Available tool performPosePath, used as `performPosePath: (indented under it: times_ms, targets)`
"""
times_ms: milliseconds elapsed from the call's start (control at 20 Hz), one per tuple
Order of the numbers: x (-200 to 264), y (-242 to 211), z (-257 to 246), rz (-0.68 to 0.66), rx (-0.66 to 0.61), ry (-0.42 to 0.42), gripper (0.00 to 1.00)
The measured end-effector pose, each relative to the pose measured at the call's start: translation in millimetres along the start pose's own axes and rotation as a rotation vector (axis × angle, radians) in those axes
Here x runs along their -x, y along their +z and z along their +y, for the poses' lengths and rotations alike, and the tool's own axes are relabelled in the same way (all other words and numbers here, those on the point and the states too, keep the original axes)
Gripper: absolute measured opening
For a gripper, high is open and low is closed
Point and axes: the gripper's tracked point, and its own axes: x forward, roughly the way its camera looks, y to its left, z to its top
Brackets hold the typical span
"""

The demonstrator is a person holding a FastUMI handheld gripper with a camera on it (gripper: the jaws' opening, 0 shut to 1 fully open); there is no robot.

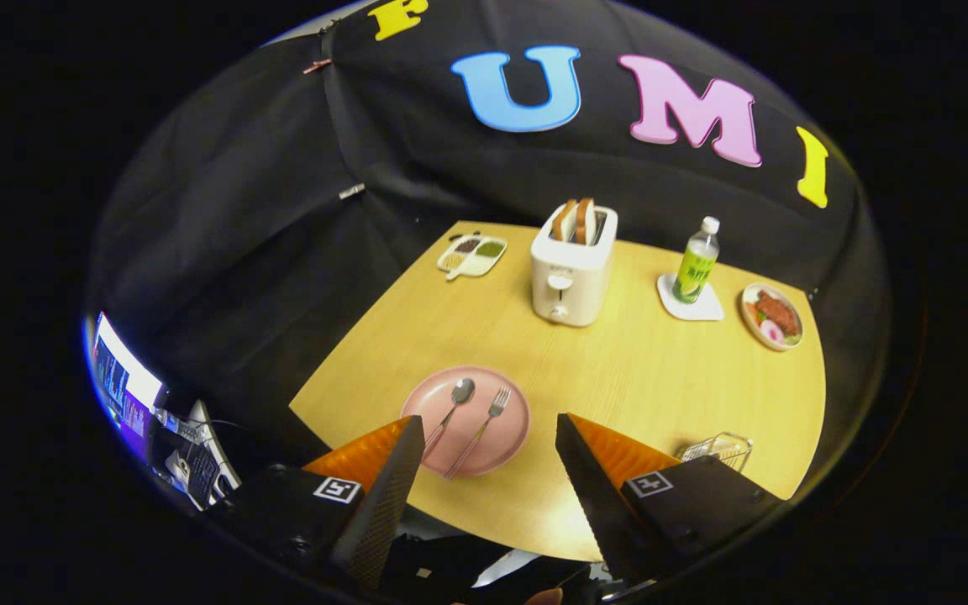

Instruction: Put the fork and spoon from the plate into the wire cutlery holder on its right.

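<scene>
While fork (484, 431) lies plated — hand-held gripper (490, 427) gapes.

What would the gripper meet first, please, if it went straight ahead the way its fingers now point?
Probably the pink plate, near the fork, which lies just ahead between the open gripper fingers; depth is hard to judge, so it might reach the table beyond.

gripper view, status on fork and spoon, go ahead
Gripper open, jaws apart, holding nothing. Fork and spoon on pink plate between jaws. Wire holder beyond right jaw. Path clear.
</scene>
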Motion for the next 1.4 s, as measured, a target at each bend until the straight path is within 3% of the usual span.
performPosePath:
  times_ms: [200,600,800,950,1050,1200,1250,1300,1400]
  targets:
    - [-51,-39,16,0.144,0.011,0.023,0.96]
    - [-139,-100,20,0.336,0.004,-0.030,0.84]
    - [-165,-125,14,0.414,-0.025,-0.066,0.82]
    - [-179,-129,22,0.435,-0.084,-0.075,0.72]
    - [-184,-131,19,0.448,-0.090,-0.096,0.71]
    - [-188,-139,7,0.491,-0.141,-0.149,0.39]
    - [-186,-136,5,0.486,-0.177,-0.152,0.21]
    - [-183,-134,1,0.486,-0.190,-0.158,0.15]
    - [-174,-125,-4,0.464,-0.216,-0.136,0.13]
